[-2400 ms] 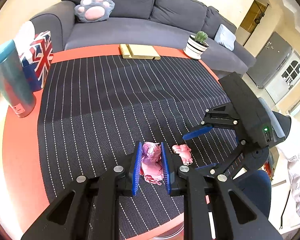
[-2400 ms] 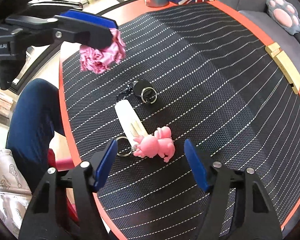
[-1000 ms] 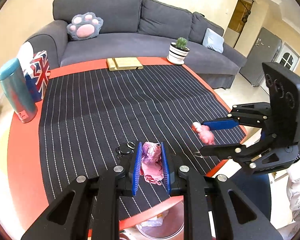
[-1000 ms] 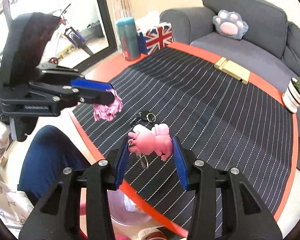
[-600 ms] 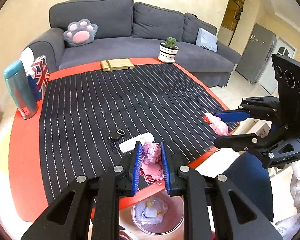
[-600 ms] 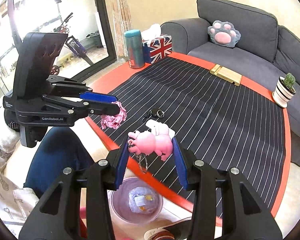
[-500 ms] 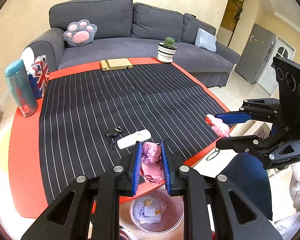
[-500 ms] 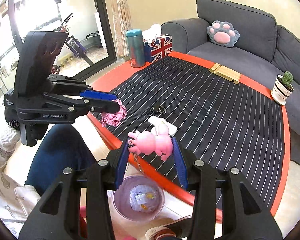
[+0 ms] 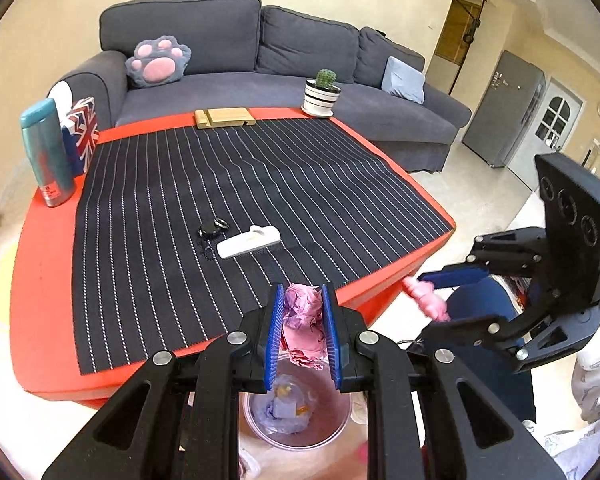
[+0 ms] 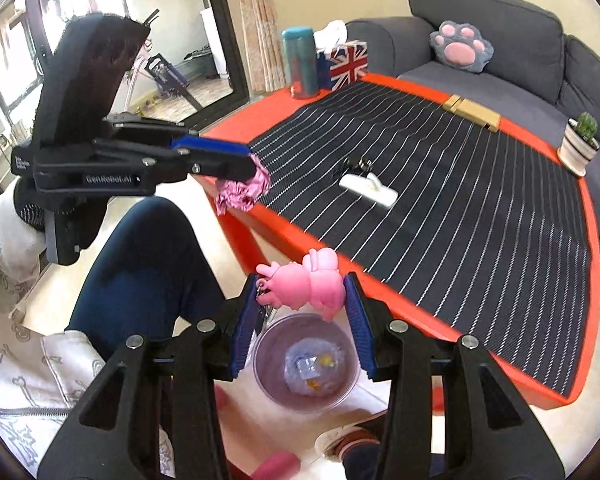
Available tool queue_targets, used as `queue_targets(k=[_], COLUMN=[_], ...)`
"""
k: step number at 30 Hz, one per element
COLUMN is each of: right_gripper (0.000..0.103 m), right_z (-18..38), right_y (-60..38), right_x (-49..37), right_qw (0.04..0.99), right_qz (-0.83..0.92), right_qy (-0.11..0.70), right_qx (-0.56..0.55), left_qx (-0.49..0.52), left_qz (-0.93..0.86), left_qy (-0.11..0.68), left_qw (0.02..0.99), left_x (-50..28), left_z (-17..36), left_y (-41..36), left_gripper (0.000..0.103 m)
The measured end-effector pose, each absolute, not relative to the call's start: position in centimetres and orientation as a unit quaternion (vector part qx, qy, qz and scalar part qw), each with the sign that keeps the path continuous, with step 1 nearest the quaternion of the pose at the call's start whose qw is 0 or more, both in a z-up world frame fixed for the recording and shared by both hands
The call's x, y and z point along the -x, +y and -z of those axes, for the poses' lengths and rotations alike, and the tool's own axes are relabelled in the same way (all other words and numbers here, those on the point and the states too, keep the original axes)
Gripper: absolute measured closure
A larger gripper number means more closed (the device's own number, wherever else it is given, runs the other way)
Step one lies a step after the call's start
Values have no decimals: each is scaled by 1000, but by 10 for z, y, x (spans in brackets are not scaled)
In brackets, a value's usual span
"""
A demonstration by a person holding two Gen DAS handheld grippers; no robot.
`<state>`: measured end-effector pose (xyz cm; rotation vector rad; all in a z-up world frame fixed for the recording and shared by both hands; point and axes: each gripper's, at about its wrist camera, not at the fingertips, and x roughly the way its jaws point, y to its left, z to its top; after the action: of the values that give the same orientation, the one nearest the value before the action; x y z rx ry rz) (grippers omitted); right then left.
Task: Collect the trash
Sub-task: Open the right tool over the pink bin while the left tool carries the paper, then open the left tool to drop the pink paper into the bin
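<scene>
Above the bin point(image 10: 306, 360), left tongs point(image 9: 301, 334) pinching crumpled pink paper point(image 9: 303, 326), right tongs point(image 10: 300, 316) a pink pig point(image 10: 306, 286).

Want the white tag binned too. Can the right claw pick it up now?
Probably not: the right claw is shut on the pink pig, off the table over the bin; the tag lies unblocked.

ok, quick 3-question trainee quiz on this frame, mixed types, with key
1. True or false: the left gripper is shut on the crumpled pink paper.
2. The right gripper holds: A) white card B) pink pig keychain C) black key fob
3. What sits on the floor below both grippers?

Key: 1 true. 2 B. 3 the bin, already holding trash, beside the red table.
</scene>
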<state>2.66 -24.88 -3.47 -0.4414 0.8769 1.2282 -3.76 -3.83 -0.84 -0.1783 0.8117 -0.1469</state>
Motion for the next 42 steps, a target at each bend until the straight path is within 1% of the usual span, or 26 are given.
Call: queue_targets(k=[4,5,6,8,9,10,12,18,27,37,39,41,42], right_gripper=[59,57,44,28,24,23,16,13,13,13,13,13,13], right_z=[39,40,40,38,37,37,37,35,30,20,18,16,16], right_y=[-247,-246,-246,-247,-247,-247,-248,-254,-267,-283,-285,-286,-286], right_x=[-21,-20,-20,-23,-25,-26,-28,-33,-37,-44,-46,-48,-48], right_qw=[697,696,698,705,709,711,716,726,739,755,757,758,759], right_qz=[-561,-563,-562,-558,-555,-553,-547,-536,-524,-511,-510,-509,-509], right_qy=[398,397,395,393,393,393,393,394,392,384,383,382,381], right_qx=[200,202,201,190,187,186,183,172,160,146,143,141,140], left_qx=[88,88,88,87,88,88,87,86,75,56,52,47,45], left_qz=[72,71,70,69,69,69,71,78,98,116,117,119,118], left_qy=[393,393,393,394,395,395,398,406,424,433,435,438,440], left_qw=[912,913,913,912,912,912,911,907,897,892,891,890,889], left_x=[39,40,41,41,41,42,42,43,44,45,45,44,44], left_z=[7,7,7,8,8,9,10,15,27,24,24,25,25], left_y=[-38,-38,-37,-38,-38,-38,-39,-41,-56,-73,-76,-78,-79], left_gripper=[84,84,84,84,84,84,84,84,84,84,83,79,75])
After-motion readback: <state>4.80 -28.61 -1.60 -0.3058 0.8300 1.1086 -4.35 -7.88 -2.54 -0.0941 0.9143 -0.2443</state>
